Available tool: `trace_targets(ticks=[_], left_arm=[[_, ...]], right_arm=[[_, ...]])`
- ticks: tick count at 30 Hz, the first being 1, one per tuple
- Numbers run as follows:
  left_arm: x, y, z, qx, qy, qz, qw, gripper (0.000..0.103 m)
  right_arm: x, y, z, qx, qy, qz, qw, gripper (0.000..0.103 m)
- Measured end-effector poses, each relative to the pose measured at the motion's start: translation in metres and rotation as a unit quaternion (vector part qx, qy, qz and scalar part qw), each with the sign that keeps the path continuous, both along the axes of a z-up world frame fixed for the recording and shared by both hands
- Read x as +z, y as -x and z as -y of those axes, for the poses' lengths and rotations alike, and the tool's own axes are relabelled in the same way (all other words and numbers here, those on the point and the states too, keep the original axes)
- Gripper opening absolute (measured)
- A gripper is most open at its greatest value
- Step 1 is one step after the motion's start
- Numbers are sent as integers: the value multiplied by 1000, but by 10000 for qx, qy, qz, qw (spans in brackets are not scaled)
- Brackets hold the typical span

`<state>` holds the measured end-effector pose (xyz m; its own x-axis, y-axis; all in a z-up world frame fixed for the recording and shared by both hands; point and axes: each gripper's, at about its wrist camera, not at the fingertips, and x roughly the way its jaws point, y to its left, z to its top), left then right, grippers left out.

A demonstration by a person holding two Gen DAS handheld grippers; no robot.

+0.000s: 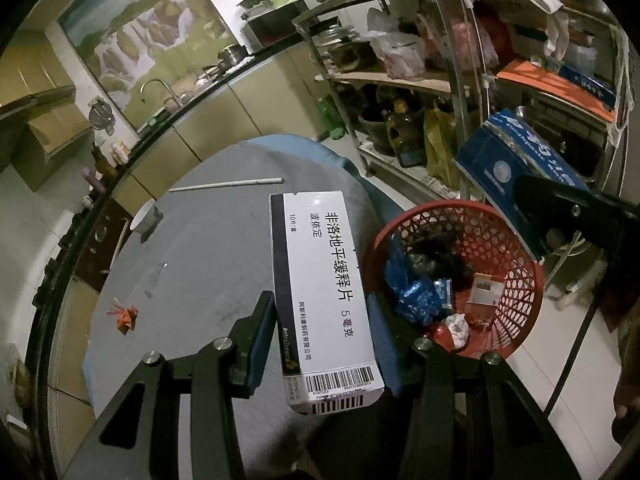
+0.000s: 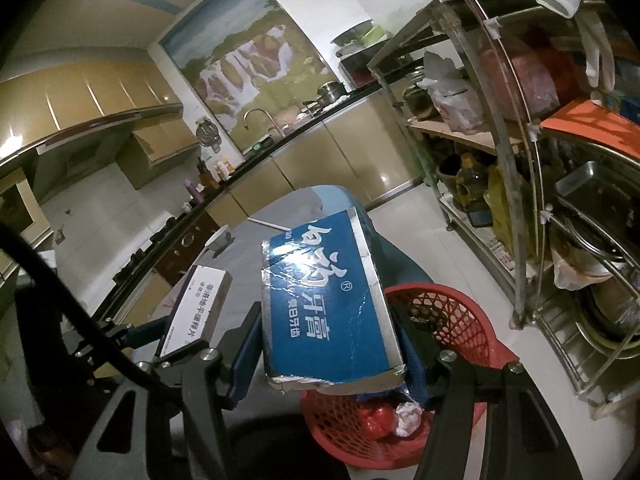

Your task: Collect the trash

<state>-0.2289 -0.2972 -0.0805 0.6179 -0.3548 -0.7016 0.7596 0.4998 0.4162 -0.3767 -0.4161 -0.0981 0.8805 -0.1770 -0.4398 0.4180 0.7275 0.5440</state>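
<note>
A white medicine box [image 1: 320, 280] is clamped between the blue pads of the left gripper [image 1: 322, 320], its long side running away from the camera and its barcode end nearest the lens. The box is held above the grey round table [image 1: 208, 248], close to the table's right edge. Just right of it, lower down on the pale floor, a red mesh basket [image 1: 516, 248] is seen, already holding blue wrappers [image 1: 416, 300], a crumpled white paper [image 1: 458, 328], a small brown carton [image 1: 486, 292] and some dark scraps.

A blue toothpaste box [image 2: 324, 304] with torn silver edges is gripped by the right gripper [image 2: 328, 336], a pad pressed on each long side. In the right wrist view it is held tilted over the near rim of the red basket, partly hiding it; in the left wrist view the same blue box appears at the far right, beyond the basket.

On the table some trash is left: a small orange wrapper [image 1: 126, 316] near the left edge, a white stick [image 1: 228, 185] lying at the far side, and a white cup [image 1: 146, 216] tipped over at the far left. A metal shelf rack [image 1: 460, 80] crowded with bags and bottles is seen at the right, and a kitchen counter with a tap [image 1: 154, 88] along the far wall.
</note>
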Motion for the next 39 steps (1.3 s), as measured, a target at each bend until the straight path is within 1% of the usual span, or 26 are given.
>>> trace_targets(ticks=[18, 26, 31, 39], left_arm=[[-30, -2, 3, -86, -217, -516, 9984, 48], [-37, -4, 4, -96, -292, -621, 9976, 48], [-39, -4, 5, -129, -309, -652, 9973, 49], [-48, -12, 11, -189, -214, -1000, 9946, 49]], right_arm=[[-18, -6, 4, -13, -136, -311, 9994, 65], [-27, -7, 8, -51, -207, -415, 9989, 65], [-31, -8, 10, -77, -238, -451, 9987, 65], [-44, -4, 21, -279, -523, -402, 9974, 65]])
